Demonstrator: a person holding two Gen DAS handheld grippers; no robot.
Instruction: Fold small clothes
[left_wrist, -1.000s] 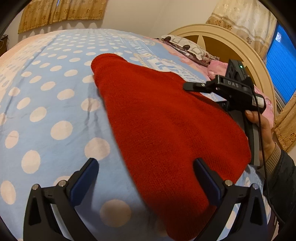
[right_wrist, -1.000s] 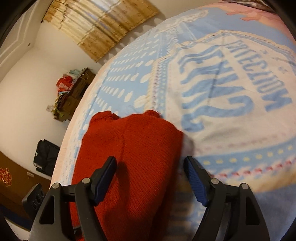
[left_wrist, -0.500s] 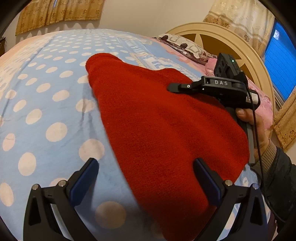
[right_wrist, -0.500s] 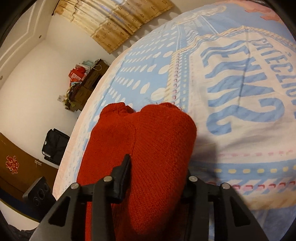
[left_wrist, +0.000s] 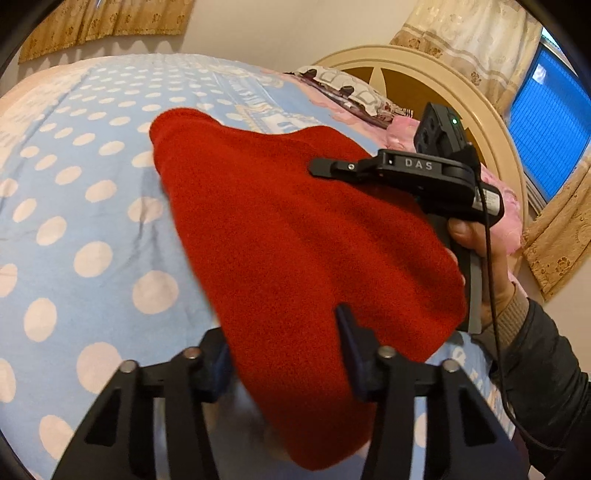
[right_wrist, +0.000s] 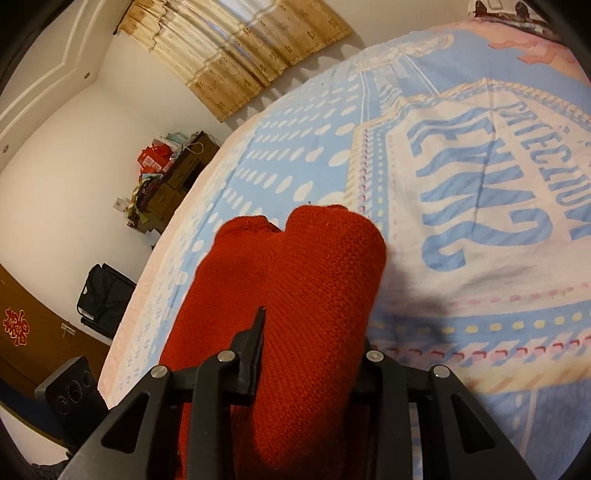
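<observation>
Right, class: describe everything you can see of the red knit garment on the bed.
The garment is plain red knit, thick and soft-looking, folded into a long tapering bundle with rounded rolled ends on the dotted bedspread. Both grippers have just been closing on its near end: the left gripper straddles one corner, the right gripper pinches a thick fold. No buttons or labels show.

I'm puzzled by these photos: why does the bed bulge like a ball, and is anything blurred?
Left wrist view: the fisheye lens bends the bedspread; the red knit garment is soft near the bottom edge; the window glows blue. Right wrist view: same bulge, dark corners, sharper knit, with a shadow beside it.
</observation>
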